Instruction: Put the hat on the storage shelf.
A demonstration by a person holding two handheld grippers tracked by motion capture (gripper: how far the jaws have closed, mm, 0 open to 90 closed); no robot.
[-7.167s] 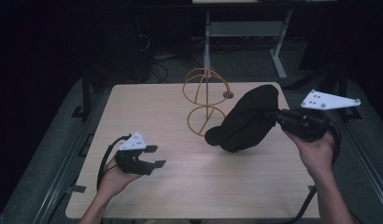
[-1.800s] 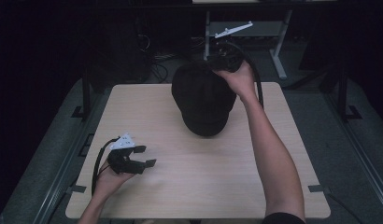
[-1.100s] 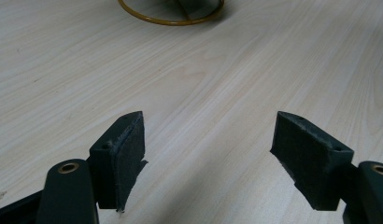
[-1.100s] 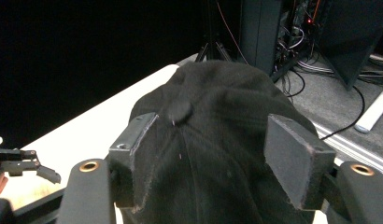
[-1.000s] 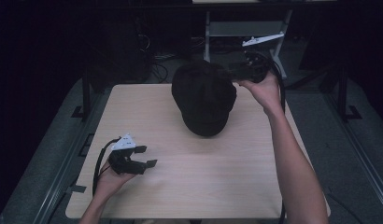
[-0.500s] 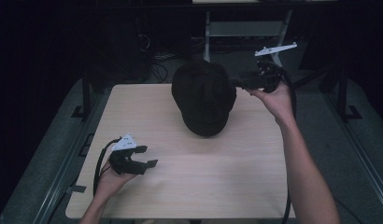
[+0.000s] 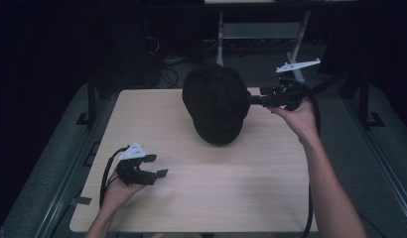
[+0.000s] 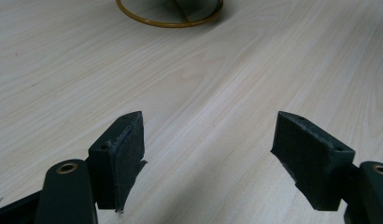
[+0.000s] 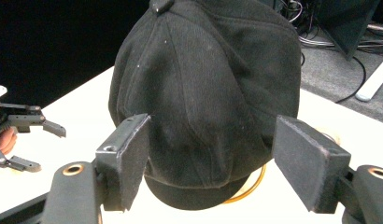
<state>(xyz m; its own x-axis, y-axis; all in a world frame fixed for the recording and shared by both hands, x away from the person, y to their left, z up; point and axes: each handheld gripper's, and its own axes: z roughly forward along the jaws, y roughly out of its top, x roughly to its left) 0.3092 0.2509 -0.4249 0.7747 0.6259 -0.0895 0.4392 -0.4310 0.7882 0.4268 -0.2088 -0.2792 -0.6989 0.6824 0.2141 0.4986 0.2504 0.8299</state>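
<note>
The cap [image 7: 217, 101] sits draped over the gold wire stand [image 9: 255, 184] at the far middle of the surface [image 7: 201, 198], its brim towards us. To finish well, we judge we should draw the right tool [image 7: 261, 100] straight back, level, so no pad snags the cloth. That tool is just right of the cap, its jaws spread and just widened, nothing between them. The left tool [image 7: 153, 166] rests spread and empty, well apart.

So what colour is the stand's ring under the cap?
Golden orange ring, clearest in the left gripper view.
</note>
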